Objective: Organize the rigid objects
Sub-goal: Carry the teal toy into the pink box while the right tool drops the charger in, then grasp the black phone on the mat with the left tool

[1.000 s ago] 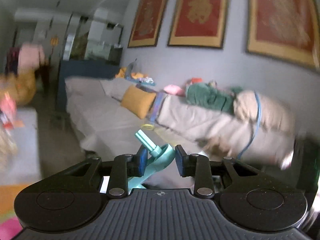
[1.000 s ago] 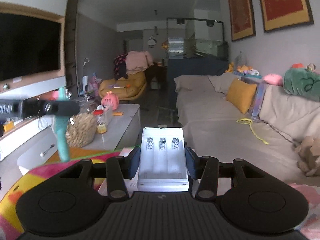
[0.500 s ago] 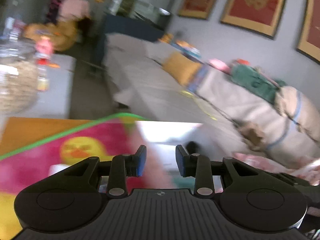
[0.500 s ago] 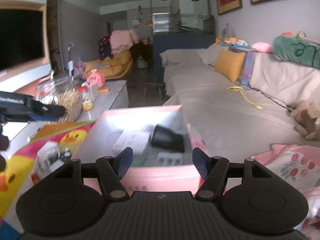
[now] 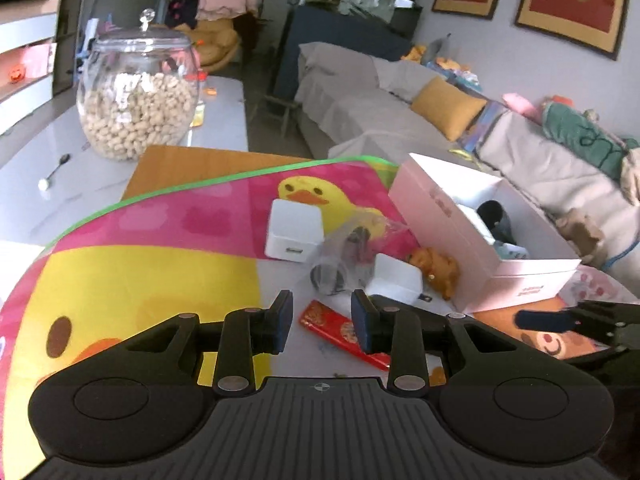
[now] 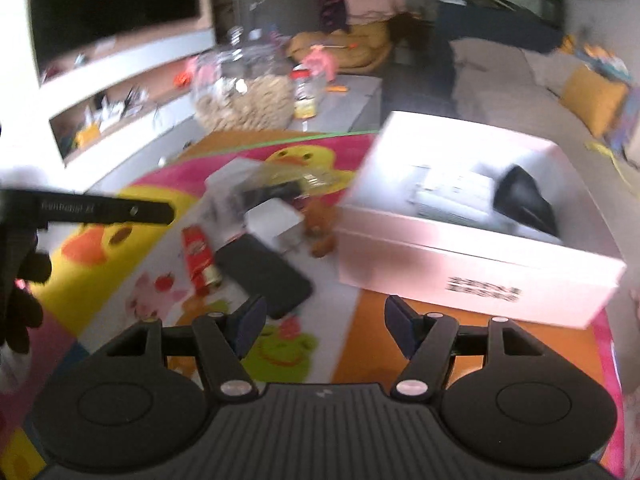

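Observation:
On the colourful duck mat lie a white charger cube, a white plug, a clear bag of dark parts, a small orange toy, a red packet and a black phone. My left gripper hangs open and empty just above the red packet. To the right stands an open white box with a black object and white items inside. Near the box's front wall, my right gripper is open and empty, beside the phone.
A glass jar of peanuts and a spoon sit on the grey table behind the mat. A grey sofa with a yellow cushion runs along the right. The other gripper's finger reaches in from the left in the right wrist view.
Both grippers swung down from the room toward the mat. The left no longer holds the teal piece, the right no longer holds the white battery holder, and the right's jaws stand wider.

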Available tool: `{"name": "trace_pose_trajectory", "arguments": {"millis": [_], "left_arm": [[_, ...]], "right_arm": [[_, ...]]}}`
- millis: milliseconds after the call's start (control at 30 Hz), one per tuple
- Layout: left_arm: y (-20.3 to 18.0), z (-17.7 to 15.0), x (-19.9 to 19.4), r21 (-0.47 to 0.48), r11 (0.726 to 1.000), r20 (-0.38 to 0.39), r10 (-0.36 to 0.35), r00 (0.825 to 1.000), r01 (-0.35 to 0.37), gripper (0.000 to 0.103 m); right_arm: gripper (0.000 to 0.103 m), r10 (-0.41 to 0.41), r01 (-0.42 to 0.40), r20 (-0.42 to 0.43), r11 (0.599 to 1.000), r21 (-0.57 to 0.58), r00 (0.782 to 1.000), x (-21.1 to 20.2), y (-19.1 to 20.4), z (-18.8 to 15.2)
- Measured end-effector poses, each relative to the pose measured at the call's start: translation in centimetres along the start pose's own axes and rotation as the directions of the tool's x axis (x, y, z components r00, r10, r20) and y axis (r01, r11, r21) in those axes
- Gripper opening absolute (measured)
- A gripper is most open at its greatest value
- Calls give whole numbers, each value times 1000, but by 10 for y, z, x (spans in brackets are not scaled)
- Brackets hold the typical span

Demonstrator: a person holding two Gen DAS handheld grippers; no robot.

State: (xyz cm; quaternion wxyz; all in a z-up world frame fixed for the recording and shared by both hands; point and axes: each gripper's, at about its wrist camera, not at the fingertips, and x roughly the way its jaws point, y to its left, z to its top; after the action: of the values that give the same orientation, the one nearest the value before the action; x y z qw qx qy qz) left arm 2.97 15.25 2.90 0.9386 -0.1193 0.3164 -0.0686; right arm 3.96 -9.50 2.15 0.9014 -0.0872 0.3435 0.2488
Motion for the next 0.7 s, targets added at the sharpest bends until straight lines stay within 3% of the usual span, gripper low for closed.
{"name": "trace_pose_trajectory", "arguments": {"millis": [200,300,467,600,700], "left_arm": [[-26,2,0,106,989,-21,-98,995,100,35],[-37,10,15,92,986,-39,-136,990,139,35],[-47,29,51,67,989,-36,-133,990,135,35],[-41,39,89,38,993,-102,-109,989,113,35],[-37,35,96,35,990,-146,-133,980,140,28]], "right_arm": [[66,-33,33,3,996,-78,999,3,17,-9],[66,-40,41,12,997,-62,999,-7,11,-16],[66,-72,74,56,997,-17,996,-21,-7,-26],[66,-61,61,58,998,12,996,-21,-15,-30],[66,-35,34,51,999,24,998,-18,-17,-33]]}}
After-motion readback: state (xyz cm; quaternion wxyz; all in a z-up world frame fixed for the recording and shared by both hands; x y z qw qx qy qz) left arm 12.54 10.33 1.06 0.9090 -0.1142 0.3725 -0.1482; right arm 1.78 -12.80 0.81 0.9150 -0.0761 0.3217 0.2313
